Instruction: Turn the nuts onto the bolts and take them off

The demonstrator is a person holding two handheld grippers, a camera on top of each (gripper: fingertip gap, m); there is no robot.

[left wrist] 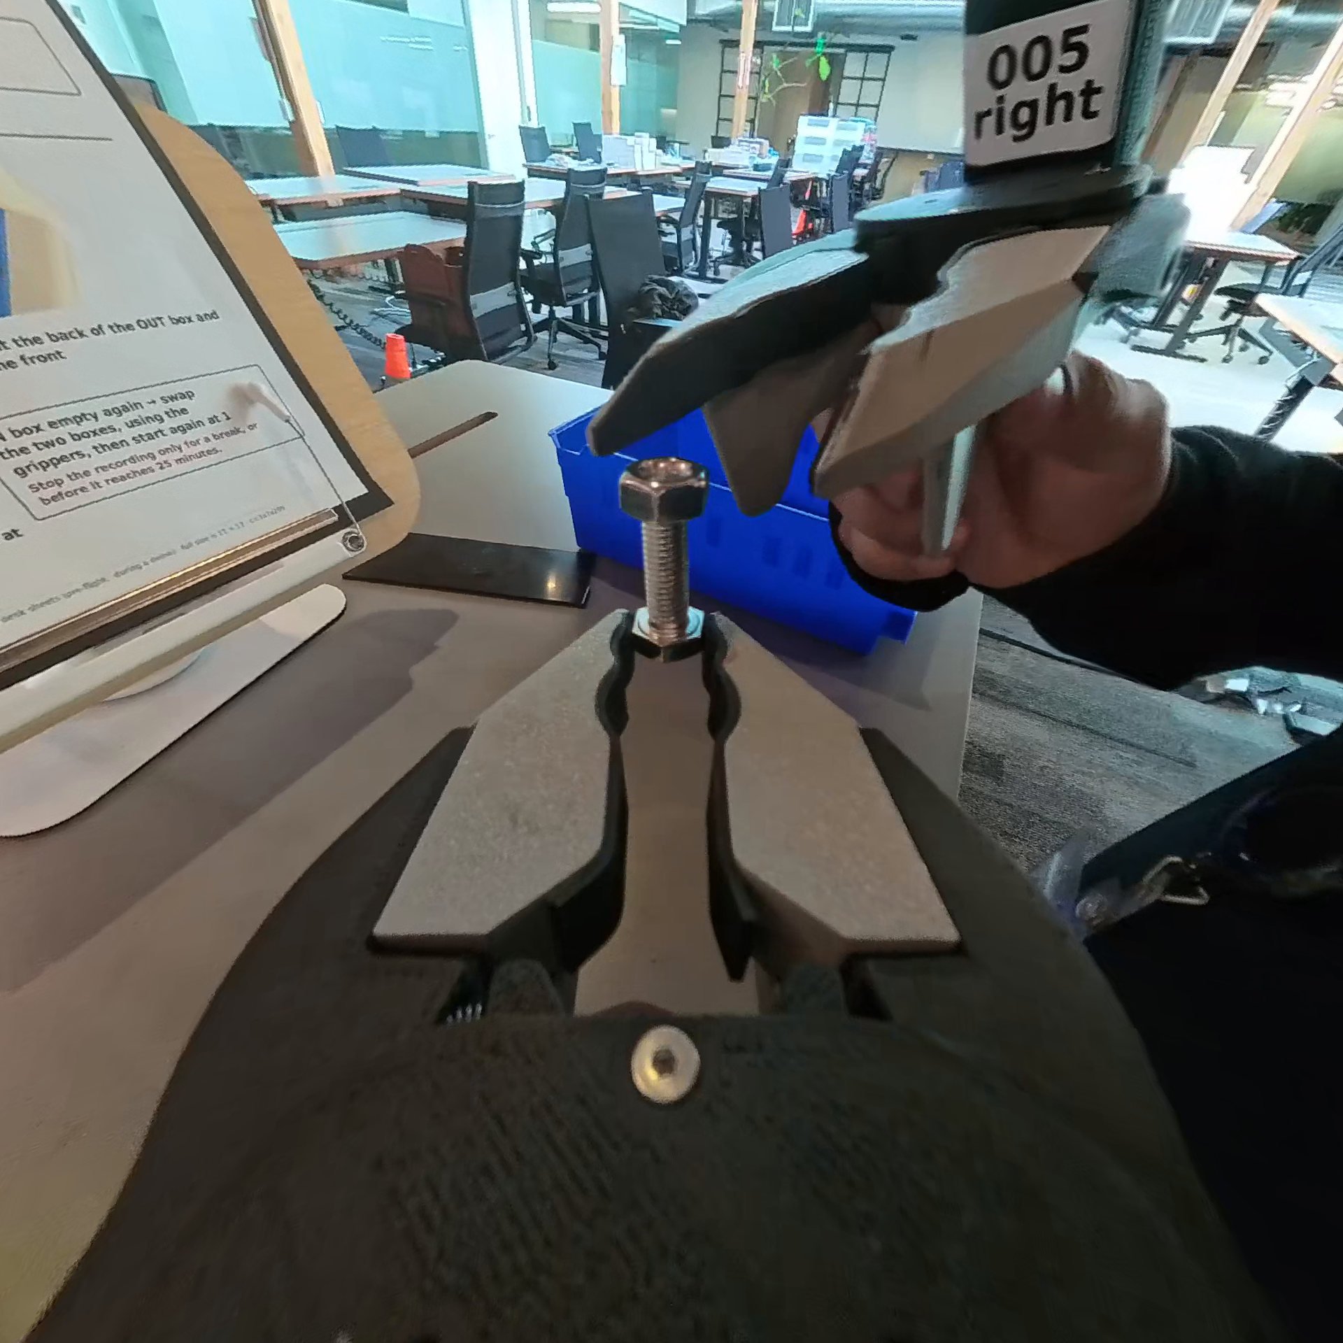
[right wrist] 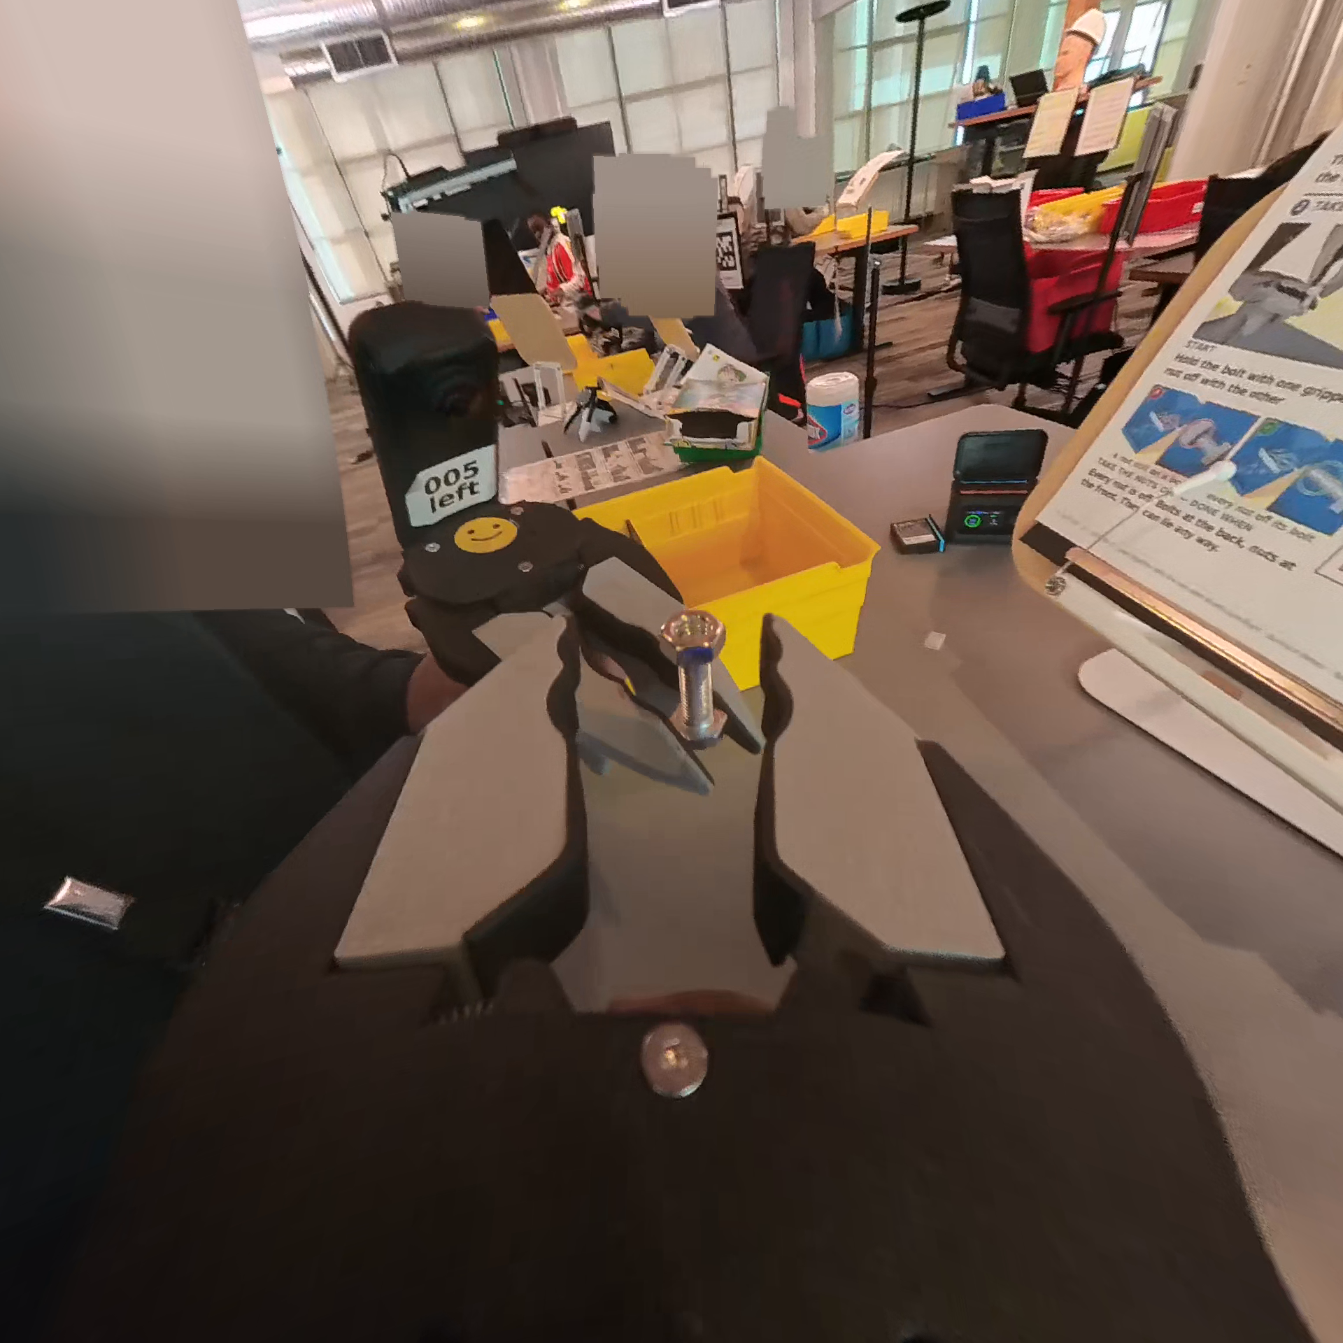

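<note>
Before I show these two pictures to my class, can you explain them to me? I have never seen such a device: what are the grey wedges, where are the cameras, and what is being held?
There is no robot here. A person holds a hand-operated gripper in each hand, and each carries a camera looking along its two grey fingers. One picture comes from the left gripper, the other from the right gripper.

The left gripper is shut on a nut at the lower end of an upright bolt. The right gripper is open, its fingers on either side of the bolt's head without touching it.

On the grey table stand a blue bin, a yellow bin and an instruction sheet on a wooden stand.
</note>
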